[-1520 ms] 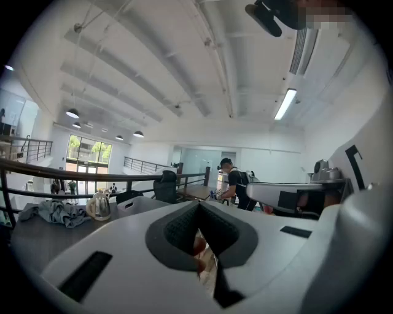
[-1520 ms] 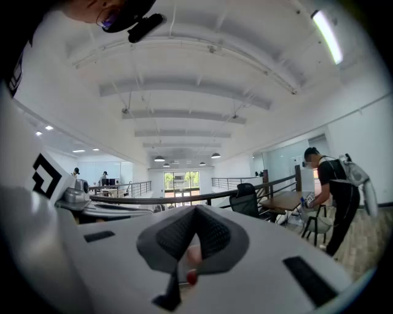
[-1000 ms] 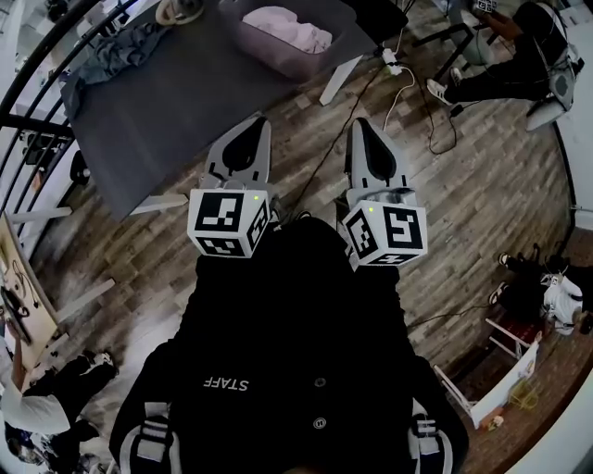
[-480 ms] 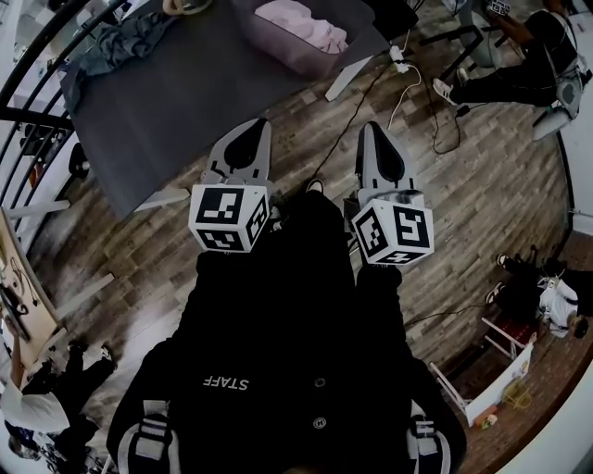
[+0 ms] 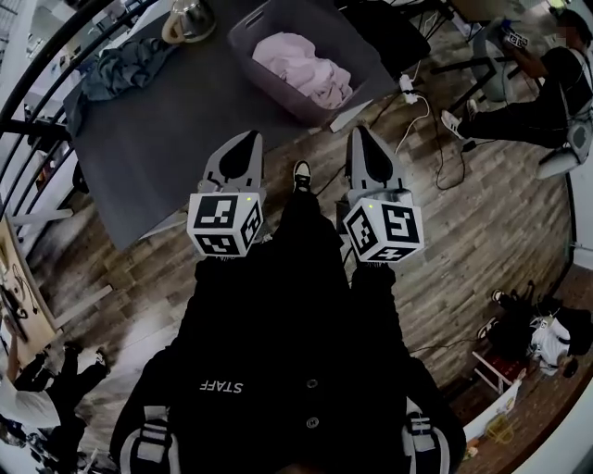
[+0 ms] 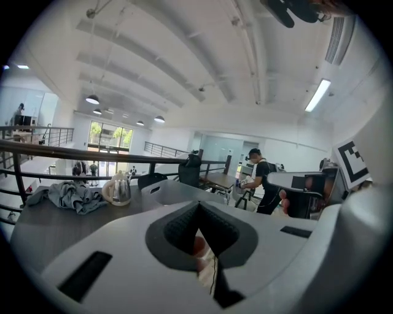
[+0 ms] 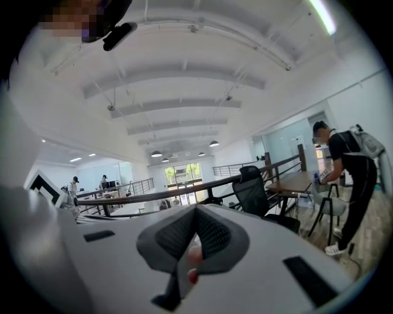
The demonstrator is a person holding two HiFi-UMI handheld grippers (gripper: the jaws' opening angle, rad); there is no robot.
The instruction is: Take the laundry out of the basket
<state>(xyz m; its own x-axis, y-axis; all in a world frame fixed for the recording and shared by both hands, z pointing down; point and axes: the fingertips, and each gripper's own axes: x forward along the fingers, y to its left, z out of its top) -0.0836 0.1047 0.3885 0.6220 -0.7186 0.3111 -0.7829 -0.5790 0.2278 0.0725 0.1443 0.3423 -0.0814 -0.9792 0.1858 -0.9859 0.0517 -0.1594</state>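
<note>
A grey laundry basket stands on the dark grey table at the top of the head view, with pink laundry heaped inside. My left gripper hangs over the table's near edge, shut and empty, short of the basket. Over the wooden floor beside the table corner my right gripper is shut and empty too. In the left gripper view the basket shows just beyond the closed left gripper. The right gripper points past the table toward a railing.
A steel kettle and a crumpled blue-grey cloth lie at the table's far left. A black office chair stands behind the basket. Cables and a power strip trail on the floor. One person is at the right.
The table and basket have slid lower and nearer in the head view, so I have stepped toward them. Both grippers stay shut and held side by side.
</note>
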